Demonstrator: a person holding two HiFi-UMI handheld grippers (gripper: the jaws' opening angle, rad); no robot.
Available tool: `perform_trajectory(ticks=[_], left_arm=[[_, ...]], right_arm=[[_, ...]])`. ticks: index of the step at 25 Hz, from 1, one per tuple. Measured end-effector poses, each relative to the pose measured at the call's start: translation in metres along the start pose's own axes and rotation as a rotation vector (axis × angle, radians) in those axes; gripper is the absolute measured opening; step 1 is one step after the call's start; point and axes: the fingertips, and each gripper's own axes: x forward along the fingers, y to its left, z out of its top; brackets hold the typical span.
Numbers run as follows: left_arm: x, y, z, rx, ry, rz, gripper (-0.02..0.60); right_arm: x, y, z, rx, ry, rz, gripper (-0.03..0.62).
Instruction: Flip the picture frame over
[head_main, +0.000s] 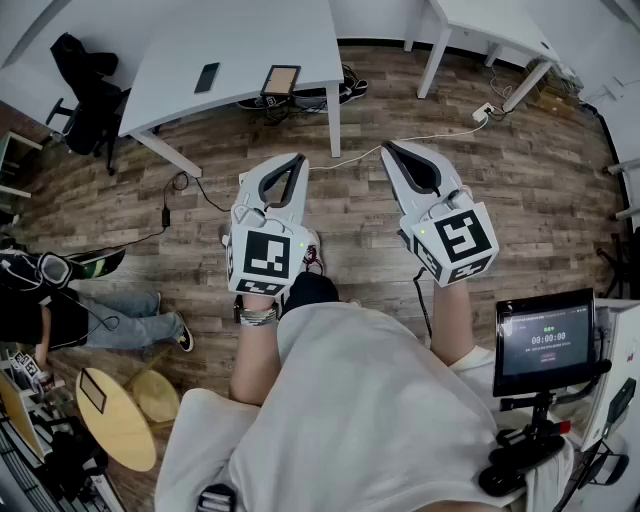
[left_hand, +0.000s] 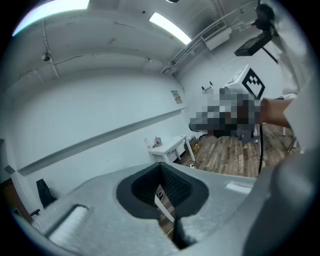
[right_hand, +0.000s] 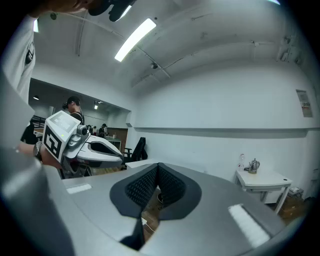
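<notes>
One white table (head_main: 240, 50), wood floor (head_main: 540, 180); picture frame (head_main: 281, 80) seemingly at edge.

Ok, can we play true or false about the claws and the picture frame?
1. The picture frame lies on the white table. True.
2. The left claw is holding the frame. False: it is shut on nothing and is up in the air over the wooden floor, away from the table.
3. The right claw is wide open. False: its jaws are together, with nothing between them.
4. A dark phone lies on the same table, apart from the frame. True.
5. A small screen stands at the person's right side. True.
</notes>
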Motion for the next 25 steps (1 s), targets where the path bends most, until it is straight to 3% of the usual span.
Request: perform_trajectory(ticks=[4, 9, 13, 20, 25], left_arm=[[-0.013, -0.003, 0.006, -0.007, 0.006, 0.018, 0.005], [-0.022, 0.001, -0.003, -0.018, 0.019, 0.029, 0.005], [-0.024, 0.013, -0.014, -0.026, 0.033, 0.045, 0.005], [0.031, 0.067, -0.049, -0.033, 0.078, 0.023, 0.005], [0.078, 0.112, -0.078, 0.036, 0.117, 0.001, 0.005]], right_arm=[[-0.009, 0.009, 0.008, 0.004, -0.006, 0.016, 0.002], [-0.010, 0.012, 0.014, 0.084, -0.046, 0.015, 0.002], [-0.003, 0.014, 0.010, 0.072, -0.024, 0.009, 0.002], [0.056, -0.016, -0.006, 0.068, 0.044, -0.013, 0.002], [0.113, -0.038, -0.015, 0.069, 0.078, -0.027, 0.002]])
